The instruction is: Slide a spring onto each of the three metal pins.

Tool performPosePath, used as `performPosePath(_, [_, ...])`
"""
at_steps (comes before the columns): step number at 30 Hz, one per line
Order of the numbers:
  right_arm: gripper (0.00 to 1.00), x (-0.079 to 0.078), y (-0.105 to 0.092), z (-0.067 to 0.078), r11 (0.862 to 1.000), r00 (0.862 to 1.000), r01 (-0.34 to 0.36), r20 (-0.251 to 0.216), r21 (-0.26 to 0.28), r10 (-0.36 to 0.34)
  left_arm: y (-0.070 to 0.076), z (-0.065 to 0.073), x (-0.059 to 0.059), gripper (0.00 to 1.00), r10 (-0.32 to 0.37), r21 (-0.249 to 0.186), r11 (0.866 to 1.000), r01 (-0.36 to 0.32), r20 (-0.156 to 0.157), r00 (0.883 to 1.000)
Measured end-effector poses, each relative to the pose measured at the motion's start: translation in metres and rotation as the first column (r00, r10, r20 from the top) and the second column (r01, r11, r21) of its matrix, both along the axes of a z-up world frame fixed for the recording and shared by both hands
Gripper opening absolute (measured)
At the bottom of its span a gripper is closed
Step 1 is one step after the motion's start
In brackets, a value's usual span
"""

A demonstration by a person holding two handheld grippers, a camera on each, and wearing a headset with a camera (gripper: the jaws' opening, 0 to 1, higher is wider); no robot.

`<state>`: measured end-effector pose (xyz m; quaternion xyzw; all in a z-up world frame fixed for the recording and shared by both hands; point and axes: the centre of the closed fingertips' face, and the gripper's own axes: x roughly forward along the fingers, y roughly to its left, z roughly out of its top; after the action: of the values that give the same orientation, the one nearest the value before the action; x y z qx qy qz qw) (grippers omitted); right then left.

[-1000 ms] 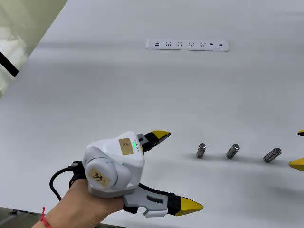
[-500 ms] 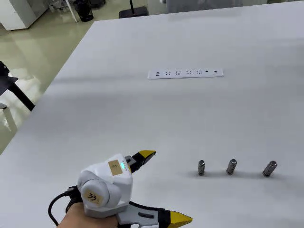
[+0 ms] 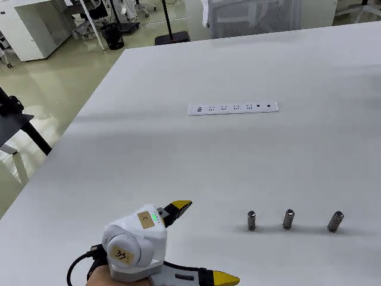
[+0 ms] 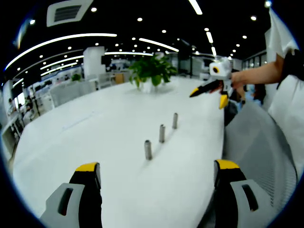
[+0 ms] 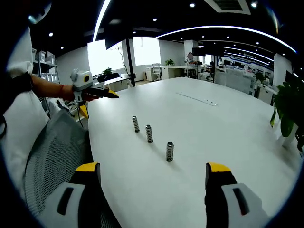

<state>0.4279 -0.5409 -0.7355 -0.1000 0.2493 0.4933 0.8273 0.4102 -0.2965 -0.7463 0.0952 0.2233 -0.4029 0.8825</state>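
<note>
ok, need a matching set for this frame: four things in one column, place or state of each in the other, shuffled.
Things:
1. flat white power strip
2. three spring-wrapped metal pins
3. left gripper, yellow-tipped black jaws
4. leafy green potted plant

Place or state:
A. upright in a row near the front edge of the white table
B. held open, left of the pins
C. at the table's far end, in the left gripper view
D. lying flat mid-table, beyond the pins

Pairs: 1-D, 2-A, 3-B, 4-C

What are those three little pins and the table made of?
Pins: they look like metal, silver-grey with a dull shine; the ribbed sides suggest wire coils around them. Table: smooth matte white with faint, soft reflections; probably laminate or painted board, though the look leaves that open.
</note>
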Motion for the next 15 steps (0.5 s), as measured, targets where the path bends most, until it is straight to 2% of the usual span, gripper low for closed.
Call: performPosePath(15, [0.93,0.0024,-0.0011,0.0059,1.000,1.000,0.012,0.024,0.016,-0.012,-0.0033,0.0034,0.0029,1.00,0.004,0.000,1.000,-0.004,0.014,1.000])
